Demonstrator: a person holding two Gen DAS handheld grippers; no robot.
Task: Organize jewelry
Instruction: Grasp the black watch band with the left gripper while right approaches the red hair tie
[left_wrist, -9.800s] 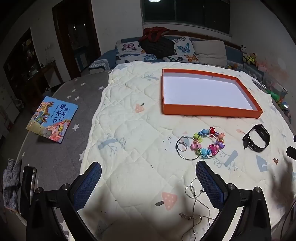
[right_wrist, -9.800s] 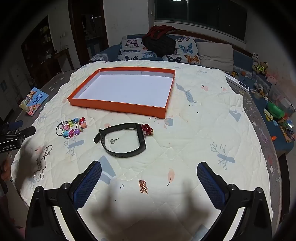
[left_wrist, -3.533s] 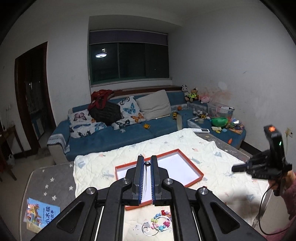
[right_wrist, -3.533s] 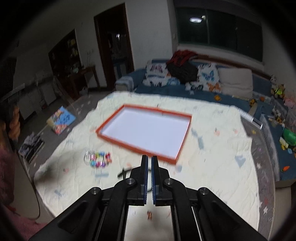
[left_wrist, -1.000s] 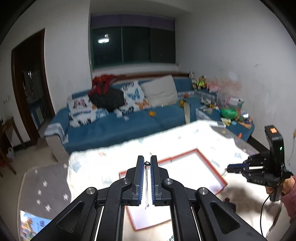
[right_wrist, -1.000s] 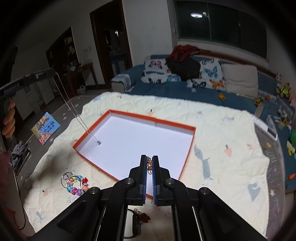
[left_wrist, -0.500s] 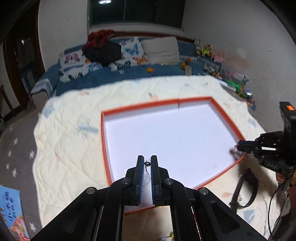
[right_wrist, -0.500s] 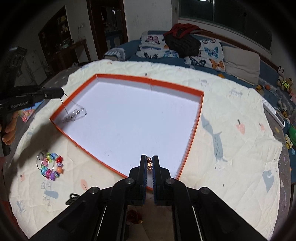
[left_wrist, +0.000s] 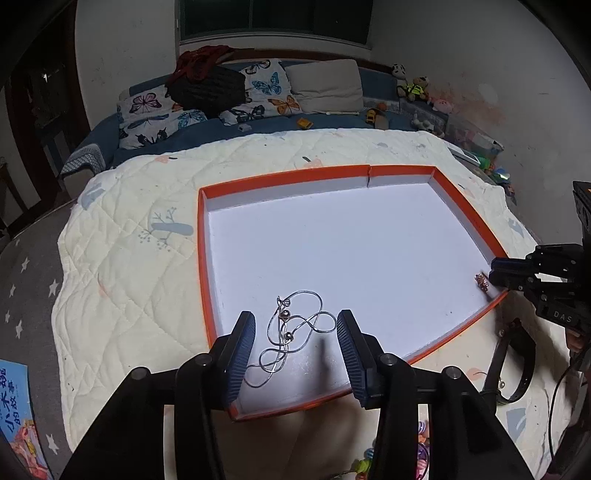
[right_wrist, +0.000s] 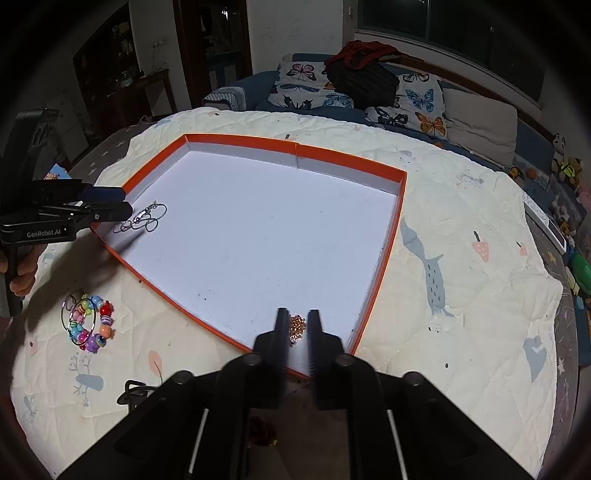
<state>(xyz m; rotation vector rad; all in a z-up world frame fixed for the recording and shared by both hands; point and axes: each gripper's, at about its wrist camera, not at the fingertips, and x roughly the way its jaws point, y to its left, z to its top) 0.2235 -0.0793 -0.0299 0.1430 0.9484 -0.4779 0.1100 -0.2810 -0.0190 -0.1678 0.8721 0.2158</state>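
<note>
An orange-rimmed tray (left_wrist: 201, 236) with a white floor lies on the quilt; it also shows in the right wrist view (right_wrist: 388, 251). A silver chain necklace (left_wrist: 291, 336) lies loose in the tray's near left corner, between the open fingers of my left gripper (left_wrist: 295, 328); it also shows in the right wrist view (right_wrist: 142, 219). A small copper bead piece (right_wrist: 297, 326) lies in the tray's near right corner between the parted fingers of my right gripper (right_wrist: 297, 323). It also shows in the left wrist view (left_wrist: 481, 281).
A colourful bead bracelet with a metal ring (right_wrist: 86, 323) lies on the quilt left of the tray. A black watch band (left_wrist: 511, 363) lies near the tray's right corner. A children's book (left_wrist: 14, 417) lies at the left. A sofa (left_wrist: 221, 110) stands behind.
Both grippers have come down to the tray and opened. The necklace has dropped from the left gripper into the tray, and the copper piece has left the right gripper.
</note>
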